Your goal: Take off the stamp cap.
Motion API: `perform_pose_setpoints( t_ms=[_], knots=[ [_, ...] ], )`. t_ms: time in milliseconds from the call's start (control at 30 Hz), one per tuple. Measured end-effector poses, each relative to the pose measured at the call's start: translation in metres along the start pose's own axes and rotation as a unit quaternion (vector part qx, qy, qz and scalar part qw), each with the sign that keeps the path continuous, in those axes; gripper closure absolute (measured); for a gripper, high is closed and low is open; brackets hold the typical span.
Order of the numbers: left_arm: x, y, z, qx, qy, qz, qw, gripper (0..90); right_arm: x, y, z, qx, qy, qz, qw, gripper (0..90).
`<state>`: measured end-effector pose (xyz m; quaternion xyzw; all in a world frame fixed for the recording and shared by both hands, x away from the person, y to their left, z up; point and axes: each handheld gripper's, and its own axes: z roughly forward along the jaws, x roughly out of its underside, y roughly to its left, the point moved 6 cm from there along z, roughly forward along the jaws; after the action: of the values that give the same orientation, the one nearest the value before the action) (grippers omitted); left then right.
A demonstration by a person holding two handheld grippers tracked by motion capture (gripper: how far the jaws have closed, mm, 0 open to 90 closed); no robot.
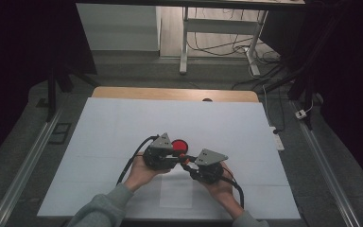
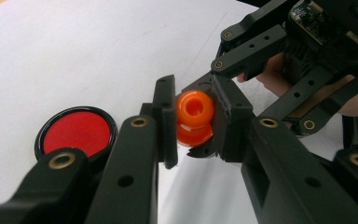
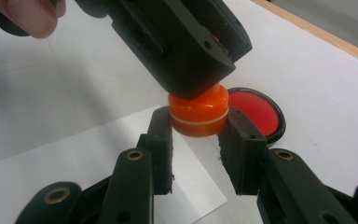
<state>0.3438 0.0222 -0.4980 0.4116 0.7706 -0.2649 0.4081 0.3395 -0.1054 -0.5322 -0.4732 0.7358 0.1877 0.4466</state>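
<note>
A small orange plastic cylinder (image 2: pixel 195 114), in two stacked parts with a pale seam, is held just above the white table between both grippers. In the left gripper view my left gripper (image 2: pixel 193 122) is shut on its end with the hollow top. My right gripper (image 3: pixel 198 127) is shut on the other orange part (image 3: pixel 198 112), and the left gripper's black jaws cover the piece from above. From the high view both grippers meet at the table's middle, left gripper (image 1: pixel 178 158) and right gripper (image 1: pixel 187 163) tip to tip. A red disc with a black rim (image 1: pixel 180 144) lies flat just behind them.
A white cover (image 1: pixel 123 132) spreads over the table, whose wooden far edge (image 1: pixel 170 93) shows beyond it. A small white paper sheet (image 1: pixel 176 193) lies near the front edge under the hands. Metal rails run along both sides on the floor.
</note>
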Motion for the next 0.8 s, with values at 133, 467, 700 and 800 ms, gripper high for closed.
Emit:
perform_pose_setpoints(
  t_ms=[133,467,700,800],
  knots=[
    [0.000,0.019,-0.022,0.001,-0.023,-0.029,0.9993,72.9,0.004,-0.003,-0.002,-0.016,-0.025,0.050,0.9983,65.7],
    [-0.001,0.016,-0.021,0.007,-0.022,-0.026,0.9994,72.9,-0.002,-0.004,-0.004,-0.004,-0.014,0.035,0.9993,65.6],
    [0.000,0.016,-0.021,0.010,-0.018,-0.028,0.9994,72.9,0.002,-0.008,-0.004,-0.001,-0.011,0.039,0.9992,65.6],
    [0.000,0.015,-0.019,0.011,-0.015,-0.027,0.9995,72.8,0.002,-0.009,-0.005,0.000,-0.010,0.037,0.9993,65.5]
  ],
)
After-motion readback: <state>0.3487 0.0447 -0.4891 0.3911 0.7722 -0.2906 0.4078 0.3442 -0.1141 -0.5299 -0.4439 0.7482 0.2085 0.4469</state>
